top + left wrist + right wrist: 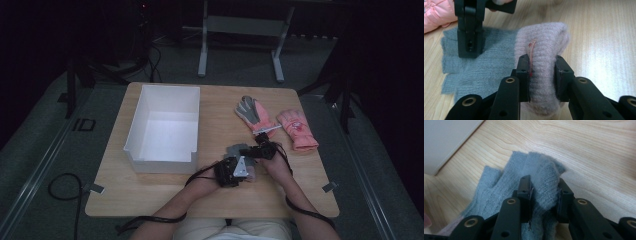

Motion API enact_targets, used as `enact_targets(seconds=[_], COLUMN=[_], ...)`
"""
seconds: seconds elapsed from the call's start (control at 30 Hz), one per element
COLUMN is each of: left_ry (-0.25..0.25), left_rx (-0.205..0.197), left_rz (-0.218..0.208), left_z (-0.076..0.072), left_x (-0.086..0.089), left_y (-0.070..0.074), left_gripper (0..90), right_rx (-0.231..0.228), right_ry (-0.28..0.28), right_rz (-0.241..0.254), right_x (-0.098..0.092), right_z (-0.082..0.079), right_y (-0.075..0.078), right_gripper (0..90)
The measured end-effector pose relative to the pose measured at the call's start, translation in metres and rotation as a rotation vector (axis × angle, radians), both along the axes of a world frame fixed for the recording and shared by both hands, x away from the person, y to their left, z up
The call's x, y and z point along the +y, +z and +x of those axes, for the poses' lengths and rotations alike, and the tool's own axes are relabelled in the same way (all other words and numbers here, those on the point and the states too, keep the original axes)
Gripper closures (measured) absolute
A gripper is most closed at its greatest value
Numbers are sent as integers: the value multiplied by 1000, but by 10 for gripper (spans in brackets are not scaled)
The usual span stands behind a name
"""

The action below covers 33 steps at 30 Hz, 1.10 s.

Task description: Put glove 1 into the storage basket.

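Stage: the person is just taking hold of a grey knit glove [481, 67] at both ends; it is still lying on the table [165, 195], so lifting and putting away are probably what is left.
Done so far: the white box [150, 155] is standing apparently empty, though its near corner is hidden.
Left gripper [541, 75]: its jaws are pinching the glove's pale pink cuff [544, 50], bunching it into a hump between the pads.
Right gripper [544, 195]: its jaws are clamping a fold of the grey finger end, the glove's fingers fanning out beyond and to the left of the jaws.
Glove look: fuzzy ribbed wool, soft and limp, a small red mark on the cuff.
Waiting: a grey-and-pink glove [255, 115] and a pink padded glove [297, 130] are lying well beyond the right gripper.
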<state>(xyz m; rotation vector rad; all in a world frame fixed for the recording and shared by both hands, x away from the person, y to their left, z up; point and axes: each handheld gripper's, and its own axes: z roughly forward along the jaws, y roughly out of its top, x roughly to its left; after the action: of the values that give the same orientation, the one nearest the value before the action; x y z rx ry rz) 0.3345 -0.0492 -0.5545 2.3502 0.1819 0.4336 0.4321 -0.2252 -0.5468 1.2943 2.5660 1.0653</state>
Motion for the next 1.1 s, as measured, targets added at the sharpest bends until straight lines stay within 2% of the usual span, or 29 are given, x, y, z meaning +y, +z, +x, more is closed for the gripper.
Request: enact_targets(seconds=[0.1,0.2,0.37,0.5,0.53,0.73,0.87,0.9,0.97,1.1], left_ry=[-1,1,-1,4,2,1,-18,-27,-32,-41], left_rx=[9,-3,-37,-57,-65,-74,-70,-71,-69,-99], left_rz=[6,15,17,-5,2,3,18,34,36,75], left_z=[-3,-4,-7,-11,-12,-12,-10,-9,-7,-3], left_x=[2,3,2,2,2,5,9,13,16,24], left_y=[7,20,43,63,68,96,107,114,120,133], left_gripper=[709,710,710,710,711,712,715,715,715,716], right_rx=[-7,-20,-68,-100,-107,-151,-159,-164,-182,-203], right_ry=[15,23,21,19,20,26,39,42,52,63], right_rz=[2,25,54,81,86,83,96,99,92,90], right_x=[-1,-3,-7,-11,-12,-12,-11,-10,-5,5], right_z=[-3,-5,-11,-15,-16,-19,-19,-19,-19,-16], right_y=[6,15,40,60,65,89,97,100,107,120], right_gripper=[718,719,719,719,719,719,722,724,726,726])
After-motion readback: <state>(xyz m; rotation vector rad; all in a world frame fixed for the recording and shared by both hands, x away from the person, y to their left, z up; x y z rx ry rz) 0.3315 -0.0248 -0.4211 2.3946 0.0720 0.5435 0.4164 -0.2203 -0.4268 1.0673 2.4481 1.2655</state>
